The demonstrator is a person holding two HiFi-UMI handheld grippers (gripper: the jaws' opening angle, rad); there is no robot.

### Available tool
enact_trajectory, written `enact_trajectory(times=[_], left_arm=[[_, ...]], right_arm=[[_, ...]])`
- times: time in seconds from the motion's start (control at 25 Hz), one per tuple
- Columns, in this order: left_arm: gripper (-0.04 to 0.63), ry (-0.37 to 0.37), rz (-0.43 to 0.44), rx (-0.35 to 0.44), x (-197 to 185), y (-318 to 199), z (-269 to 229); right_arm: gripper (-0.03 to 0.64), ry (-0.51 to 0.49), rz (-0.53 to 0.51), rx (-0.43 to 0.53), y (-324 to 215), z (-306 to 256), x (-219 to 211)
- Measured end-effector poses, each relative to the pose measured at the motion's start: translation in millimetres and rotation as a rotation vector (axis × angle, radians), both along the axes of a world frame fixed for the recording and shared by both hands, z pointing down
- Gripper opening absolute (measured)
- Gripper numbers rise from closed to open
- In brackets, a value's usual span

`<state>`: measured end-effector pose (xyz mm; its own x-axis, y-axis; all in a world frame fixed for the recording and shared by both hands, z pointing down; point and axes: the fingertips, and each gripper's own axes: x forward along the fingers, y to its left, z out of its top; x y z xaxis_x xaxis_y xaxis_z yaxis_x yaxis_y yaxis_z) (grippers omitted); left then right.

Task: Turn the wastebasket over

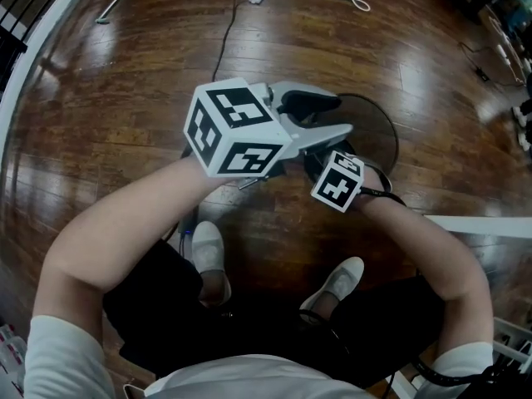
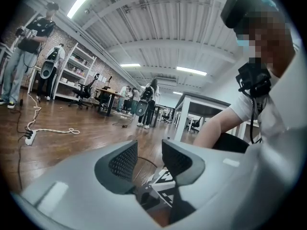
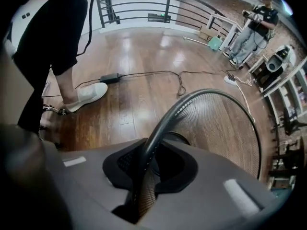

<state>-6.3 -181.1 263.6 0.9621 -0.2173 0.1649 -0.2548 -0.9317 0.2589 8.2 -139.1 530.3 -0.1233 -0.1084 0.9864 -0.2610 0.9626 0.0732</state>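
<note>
Though partly hidden, wastebasket [image 3: 216, 128] seemingly mouth-up.

The left hand-held gripper [image 1: 320, 116] hangs open above the wastebasket [image 1: 391, 136].

We find no words, numbers, brand names or signs that we can read in any view. The only printed marks we see are black-and-white square patterns on the left cube [image 1: 235, 129] and the right cube [image 1: 338, 181], and they spell nothing.
</note>
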Motion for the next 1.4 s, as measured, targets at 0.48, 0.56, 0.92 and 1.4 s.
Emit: enact_trajectory(times=[0.48, 0.56, 0.92, 1.4], left_arm=[[0.152, -0.01, -0.013, -0.073, -5.2, 3.8, 19.6], [0.152, -0.006, -0.025, -0.085, -7.5, 1.2, 21.2], [0.152, -0.041, -0.07, -0.131, -8.9, -5.2, 44.8], [0.152, -0.185, -0.131, -0.201, 4.1, -37.7, 131.4]], right_arm=[[0.018, -0.158, 0.107, -0.03, -12.5, -26.4, 23.8], [0.018, -0.251, 0.144, -0.039, -21.5, -41.9, 22.7], [0.014, -0.764, 0.355, -0.176, -40.0, -89.4, 35.8], [0.011, -1.124, 0.529, -0.252, -42.4, -71.3, 98.4]])
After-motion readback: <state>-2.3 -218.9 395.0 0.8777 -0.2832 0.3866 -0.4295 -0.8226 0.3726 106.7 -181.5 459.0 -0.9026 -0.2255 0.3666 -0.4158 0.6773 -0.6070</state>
